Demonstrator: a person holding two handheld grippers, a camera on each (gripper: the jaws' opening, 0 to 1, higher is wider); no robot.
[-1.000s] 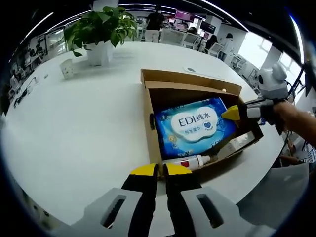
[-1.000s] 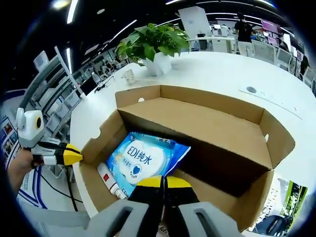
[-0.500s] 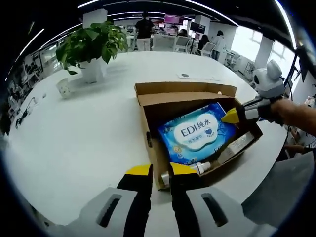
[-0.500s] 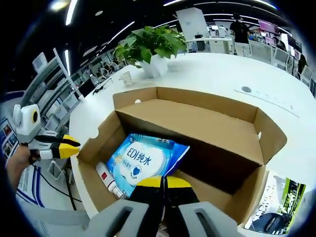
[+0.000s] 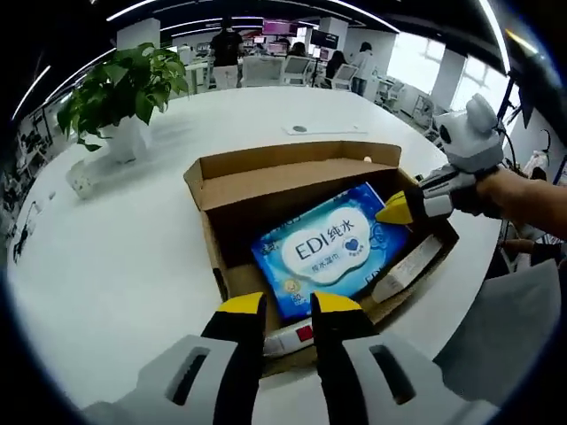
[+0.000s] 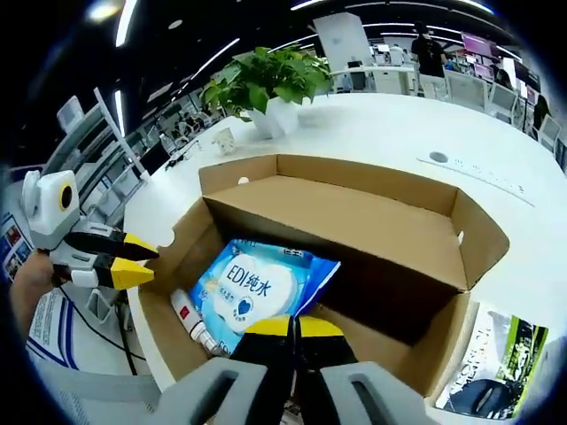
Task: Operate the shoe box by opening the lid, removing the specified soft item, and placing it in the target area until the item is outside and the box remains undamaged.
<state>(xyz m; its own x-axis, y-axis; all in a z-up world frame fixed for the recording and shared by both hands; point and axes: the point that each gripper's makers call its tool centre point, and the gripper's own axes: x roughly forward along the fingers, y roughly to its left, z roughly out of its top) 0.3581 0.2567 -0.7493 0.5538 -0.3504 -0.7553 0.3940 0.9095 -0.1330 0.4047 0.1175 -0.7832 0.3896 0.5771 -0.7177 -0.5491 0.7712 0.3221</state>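
Note:
An open cardboard shoe box (image 5: 292, 170) lies on the white table, its lid folded back. Inside lies a soft blue pack of wet wipes (image 5: 326, 251) with a white label, seen again in the right gripper view (image 6: 251, 285). My left gripper (image 5: 289, 308) hovers open at the box's near wall, over a white tube (image 5: 291, 336). It enters the right gripper view from the left (image 6: 131, 259), jaws apart beside the box (image 6: 354, 221). My right gripper (image 6: 294, 328) is shut, its tips low over the pack's edge. In the left gripper view its yellow tip (image 5: 395, 211) rests at the pack's right corner.
A white tube with a red band (image 6: 190, 322) and a pale slim carton (image 5: 406, 269) also lie in the box. A potted plant (image 5: 120, 88) stands at the back left of the table (image 5: 97, 257). A printed leaflet (image 6: 503, 359) lies beside the box. People stand far behind.
My left gripper's jaws have spread apart, and it has moved closer to the box's near wall. The right gripper has hardly moved.

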